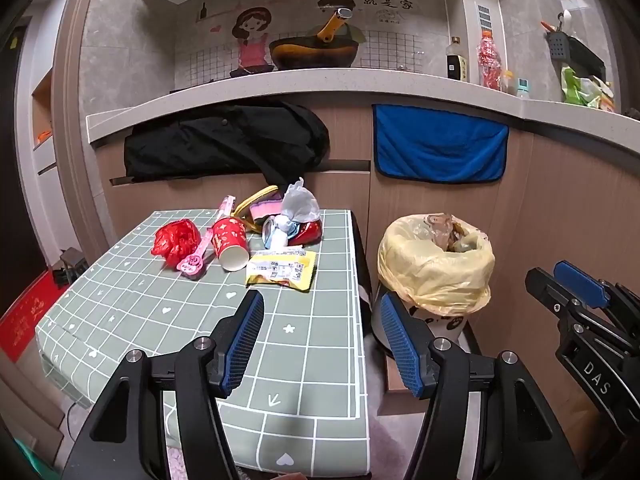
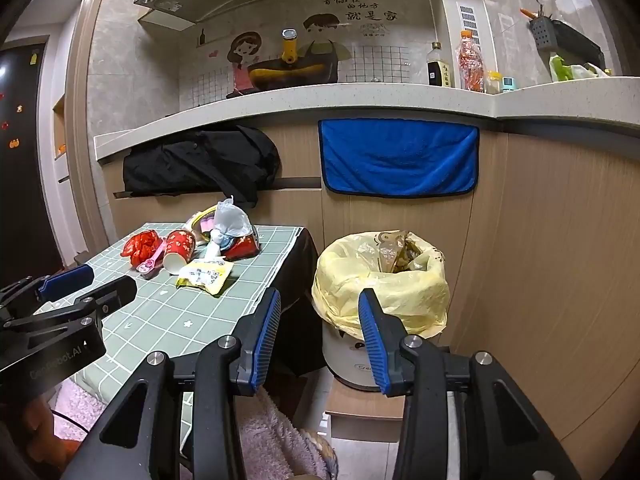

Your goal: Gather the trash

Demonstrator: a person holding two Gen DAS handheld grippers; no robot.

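Note:
Trash lies at the far end of a small table with a green grid cloth (image 1: 160,312): a red crumpled bag (image 1: 176,240), a pink spoon (image 1: 198,254), a red paper cup (image 1: 230,246) on its side, a yellow wrapper (image 1: 282,270), a white plastic bag (image 1: 300,206) and a red pack (image 1: 306,232). A bin with a yellow liner (image 1: 434,268) stands right of the table, partly full. My left gripper (image 1: 322,314) is open and empty above the table's near right edge. My right gripper (image 2: 320,312) is open and empty, in front of the bin (image 2: 380,284).
A kitchen counter (image 1: 320,84) runs behind, with a wok, bottles and a rack. A black jacket (image 1: 224,140) and a blue towel (image 1: 438,144) hang on the cabinet front. A low wooden box (image 2: 360,412) sits under the bin. A pink fluffy fabric (image 2: 272,440) lies below the right gripper.

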